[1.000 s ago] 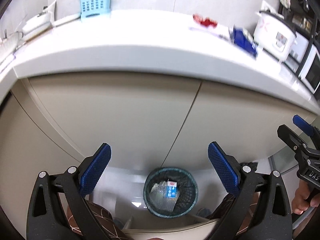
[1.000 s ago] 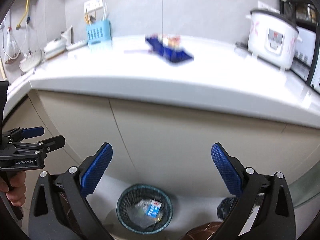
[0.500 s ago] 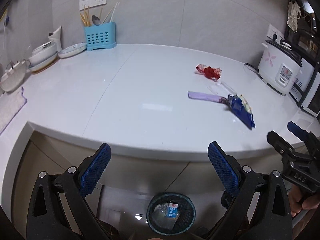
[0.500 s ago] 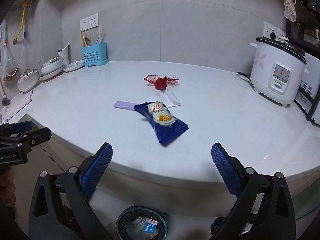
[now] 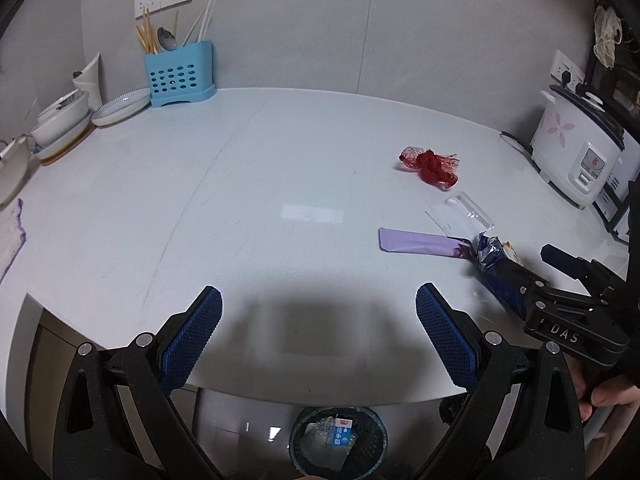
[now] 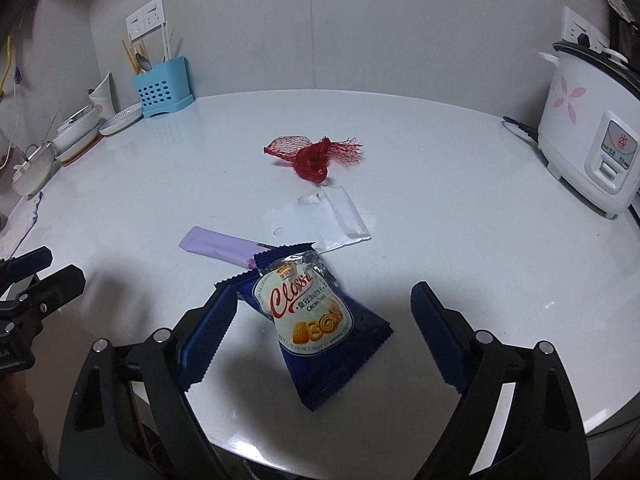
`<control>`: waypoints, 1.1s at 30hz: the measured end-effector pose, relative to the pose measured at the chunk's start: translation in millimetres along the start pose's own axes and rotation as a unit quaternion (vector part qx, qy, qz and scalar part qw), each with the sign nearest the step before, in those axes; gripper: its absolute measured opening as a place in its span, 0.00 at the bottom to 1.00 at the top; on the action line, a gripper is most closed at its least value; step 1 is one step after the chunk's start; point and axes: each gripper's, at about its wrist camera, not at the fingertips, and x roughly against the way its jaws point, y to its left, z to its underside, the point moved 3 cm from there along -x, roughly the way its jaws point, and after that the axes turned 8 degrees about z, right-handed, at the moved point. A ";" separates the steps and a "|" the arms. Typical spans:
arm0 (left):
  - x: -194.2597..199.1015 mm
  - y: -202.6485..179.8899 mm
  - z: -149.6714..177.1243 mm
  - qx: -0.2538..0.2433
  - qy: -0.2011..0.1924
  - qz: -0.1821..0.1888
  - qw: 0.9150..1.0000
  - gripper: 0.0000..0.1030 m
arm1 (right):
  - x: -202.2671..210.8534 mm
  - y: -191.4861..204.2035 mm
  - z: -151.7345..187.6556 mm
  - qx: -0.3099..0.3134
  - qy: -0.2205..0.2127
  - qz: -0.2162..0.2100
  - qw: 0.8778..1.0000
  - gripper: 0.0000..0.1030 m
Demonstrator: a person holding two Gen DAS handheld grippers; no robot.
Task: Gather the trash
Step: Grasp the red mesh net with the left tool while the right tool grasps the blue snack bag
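Observation:
On the white counter lie a blue cookie bag, a purple sachet, a clear plastic wrapper and a red mesh net. My right gripper straddles the cookie bag. Its jaws are closing: the left pad is at the bag's edge, the right pad still apart from it. My left gripper hangs open over the counter's front edge with nothing between its fingers. Below that edge a dark mesh trash bin stands on the floor with wrappers in it.
A white rice cooker stands at the right of the counter. A blue cutlery holder and stacked bowls and plates sit at the back left. A cloth lies at the left edge.
Both grippers rose from in front of the cabinet doors to above the counter top. The right one came forward around the blue cookie bag and its jaws narrowed.

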 end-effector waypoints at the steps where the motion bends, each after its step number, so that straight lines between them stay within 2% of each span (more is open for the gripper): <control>1: -3.2 -0.2 -2.0 0.000 0.001 0.000 1.000 0.93 | -3.6 -0.1 0.4 -0.002 0.007 0.000 1.000 0.75; 4: -10.6 -1.3 -8.0 0.001 0.003 0.001 1.000 0.93 | -13.9 -2.4 3.5 -0.009 0.031 -0.004 0.999 0.59; 8: -19.8 -6.6 -19.6 -0.002 0.004 0.002 1.000 0.93 | -17.2 -8.9 4.0 -0.021 0.037 -0.001 0.999 0.36; 11: -25.8 -15.5 -29.7 -0.009 0.003 0.002 1.000 0.93 | -14.5 -15.7 4.0 -0.035 0.039 -0.005 0.999 0.29; 23: -79.3 -66.5 -88.5 -0.020 0.013 0.029 0.999 0.93 | 15.0 -43.9 -11.0 -0.033 -0.004 0.016 0.999 0.25; 28: -116.0 -86.9 -114.2 -0.027 0.024 0.025 0.999 0.93 | 7.3 -60.5 -20.5 -0.034 -0.008 0.033 0.999 0.25; 33: -151.4 -99.0 -125.4 -0.031 0.044 0.023 0.998 0.93 | -6.2 -73.9 -27.2 -0.038 -0.004 0.042 0.998 0.25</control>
